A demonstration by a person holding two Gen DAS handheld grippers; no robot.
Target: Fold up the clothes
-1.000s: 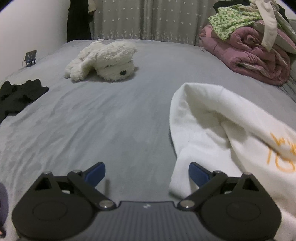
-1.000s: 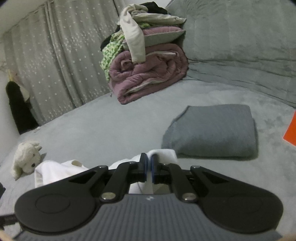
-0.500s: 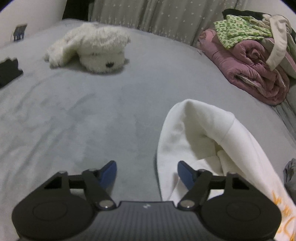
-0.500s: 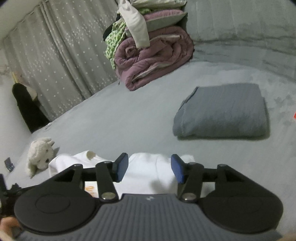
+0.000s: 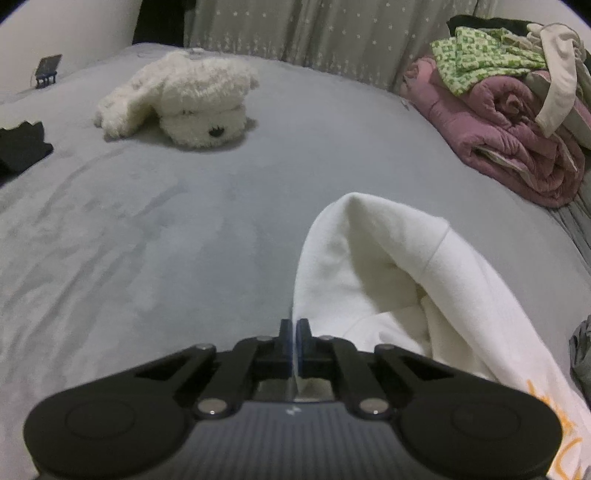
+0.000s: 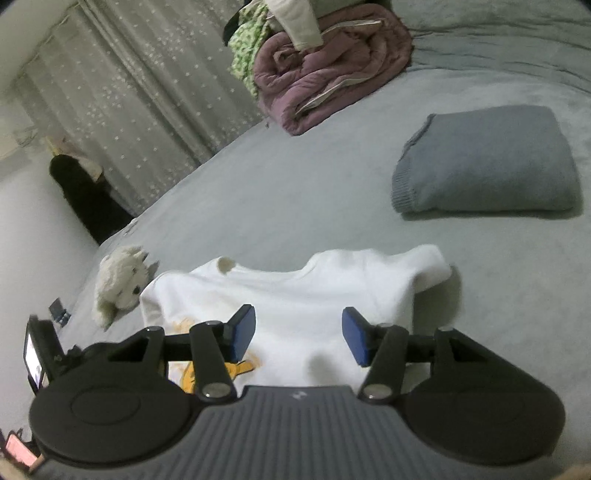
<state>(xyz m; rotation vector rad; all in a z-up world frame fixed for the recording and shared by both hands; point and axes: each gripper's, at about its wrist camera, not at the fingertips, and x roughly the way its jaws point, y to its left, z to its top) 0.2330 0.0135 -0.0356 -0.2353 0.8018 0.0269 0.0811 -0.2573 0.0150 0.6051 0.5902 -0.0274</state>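
A white plush dog (image 5: 184, 99) lies on the grey bed (image 5: 147, 229), far ahead-left of the left gripper. A rolled pink quilt (image 5: 509, 136) sits far ahead-right, against the dotted curtain (image 5: 314, 29).

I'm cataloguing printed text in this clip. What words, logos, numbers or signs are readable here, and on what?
No text reads clearly.
white sweatshirt: orange print, partly hidden and cut off at the edge; unreadable.
Phone at the edge of the right wrist view: screen lit, too small and blurred to read.
Each tool's grey body: a tiny white mark, too small to make out.
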